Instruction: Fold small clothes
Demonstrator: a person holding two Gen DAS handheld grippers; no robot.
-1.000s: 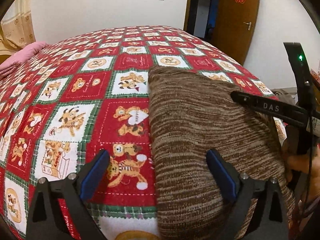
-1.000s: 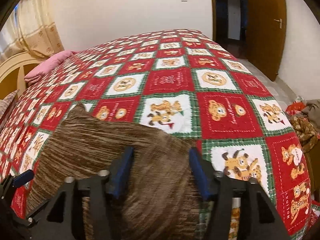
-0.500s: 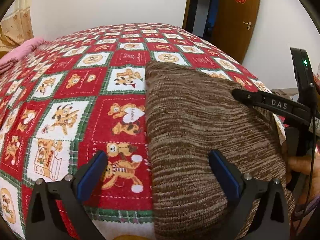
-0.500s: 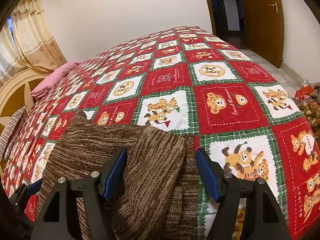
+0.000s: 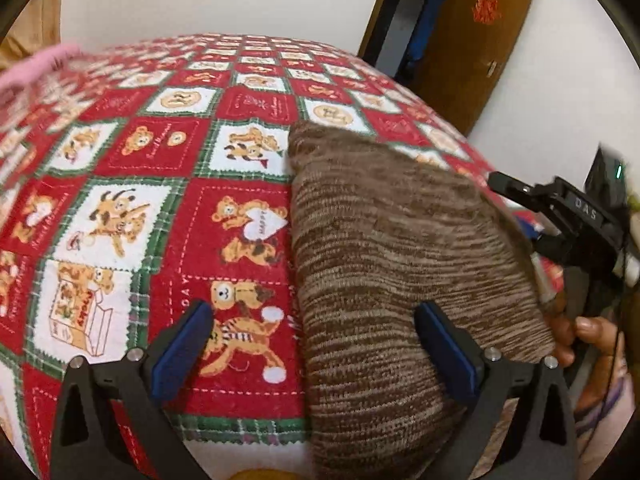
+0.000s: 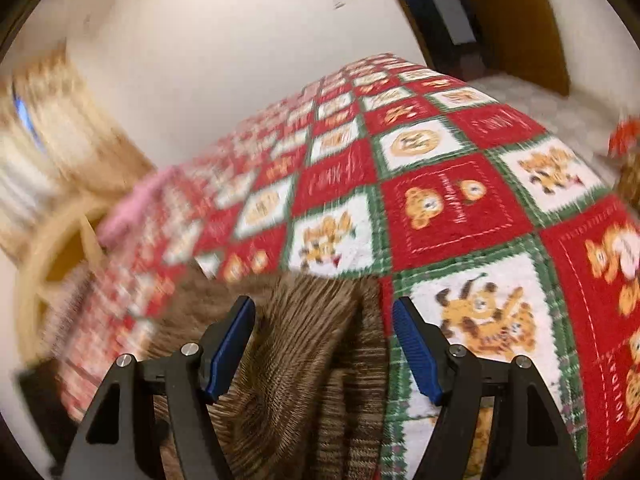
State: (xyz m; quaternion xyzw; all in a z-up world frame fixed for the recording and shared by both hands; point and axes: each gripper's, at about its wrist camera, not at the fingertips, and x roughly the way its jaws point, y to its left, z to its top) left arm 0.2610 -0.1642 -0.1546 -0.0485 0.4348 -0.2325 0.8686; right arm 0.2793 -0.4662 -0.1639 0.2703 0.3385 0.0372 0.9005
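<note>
Brown knit garment [image 5: 400,264] lies folded into a long strip on the near right part of the bear-print quilt [image 5: 140,208], one end toward the far side, the other hanging off the near edge.

Your left gripper [image 5: 320,356] hovers with jaws spread wide; nothing pinched, the garment's left edge sits between the pads.

Your right gripper [image 6: 324,344] has just been opening; its jaws stand apart over a bunched ridge of knit, pads clear of it. That view is smeared, so fine detail is uncertain.

Step in hand, by my reading: release and reset for the next fold.

- Lift the right gripper clear without snagging the loose ridge.
- Flatten that ridge before folding again.
- Take the near end with both grippers, level, carry it toward the far end.
- Knit stretches; pull gently.
</note>
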